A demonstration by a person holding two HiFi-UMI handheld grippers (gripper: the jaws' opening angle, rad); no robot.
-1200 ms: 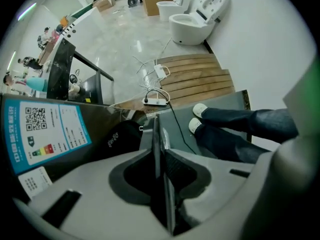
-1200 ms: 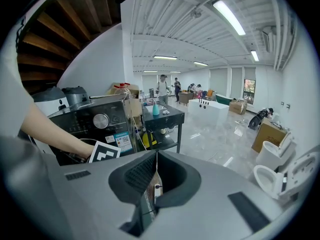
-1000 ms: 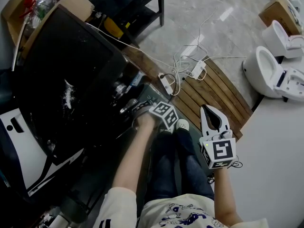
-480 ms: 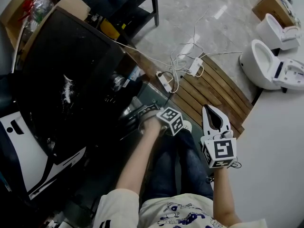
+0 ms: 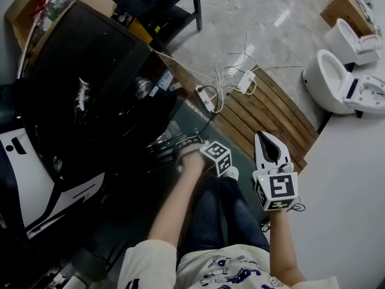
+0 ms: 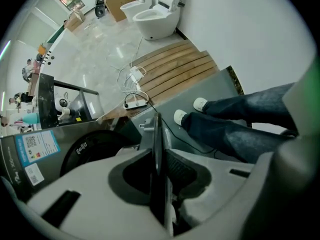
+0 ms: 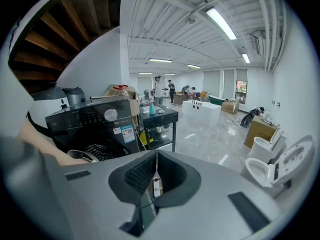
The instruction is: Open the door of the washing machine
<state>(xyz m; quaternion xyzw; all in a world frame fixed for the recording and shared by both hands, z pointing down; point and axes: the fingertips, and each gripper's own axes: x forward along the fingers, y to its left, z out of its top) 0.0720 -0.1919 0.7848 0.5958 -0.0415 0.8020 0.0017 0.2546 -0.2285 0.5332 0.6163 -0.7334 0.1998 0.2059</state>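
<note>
Two jaws of the left gripper (image 5: 189,149) pinch the thin edge of the door (image 6: 156,139), swung partly out from the washing machine (image 5: 84,71), open floor (image 5: 252,17) beyond. Left forearm reaches steeply down; right gripper (image 5: 269,149) hangs closed, empty

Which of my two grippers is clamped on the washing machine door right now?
The left gripper: its jaws pinch the thin dark edge of the door. The right gripper is held clear of it, jaws together with nothing between them.

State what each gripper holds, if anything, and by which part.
The left gripper grips the washing machine door by its edge; the right gripper holds nothing, jaws together.
</note>
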